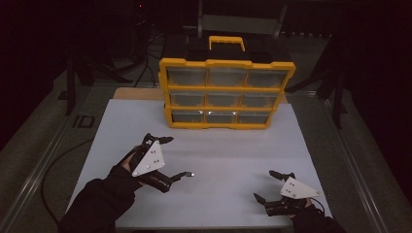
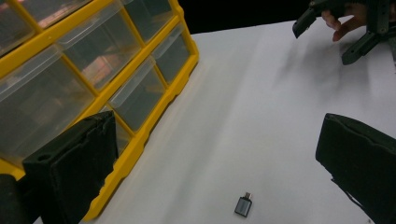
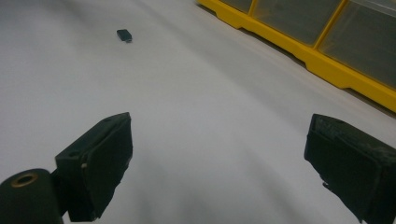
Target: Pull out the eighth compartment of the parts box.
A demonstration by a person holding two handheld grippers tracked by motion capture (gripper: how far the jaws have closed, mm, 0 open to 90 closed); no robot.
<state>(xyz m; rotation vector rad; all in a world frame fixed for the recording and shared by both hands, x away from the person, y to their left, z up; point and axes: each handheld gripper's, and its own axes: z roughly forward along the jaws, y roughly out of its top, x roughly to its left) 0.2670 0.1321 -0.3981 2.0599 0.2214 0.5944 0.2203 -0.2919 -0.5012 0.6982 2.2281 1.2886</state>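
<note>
On the white table (image 1: 204, 160) stands the yellow-framed organiser with clear plastic drawers (image 1: 224, 92). My left gripper (image 1: 176, 158) hangs wide open and empty over the small grey metal adapter (image 2: 243, 206); I'd lower squarely astride it, then close. My right gripper (image 1: 273, 185) is open and empty too.

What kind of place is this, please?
Probably a lab recording bench: a white sheet covers the table, a yellow drawer organizer stands on it, and cables trail beside dark stands.

Hand-held gripper (image 3: 217, 158) jaws apart; adapter (image 3: 123, 34) far.
</note>
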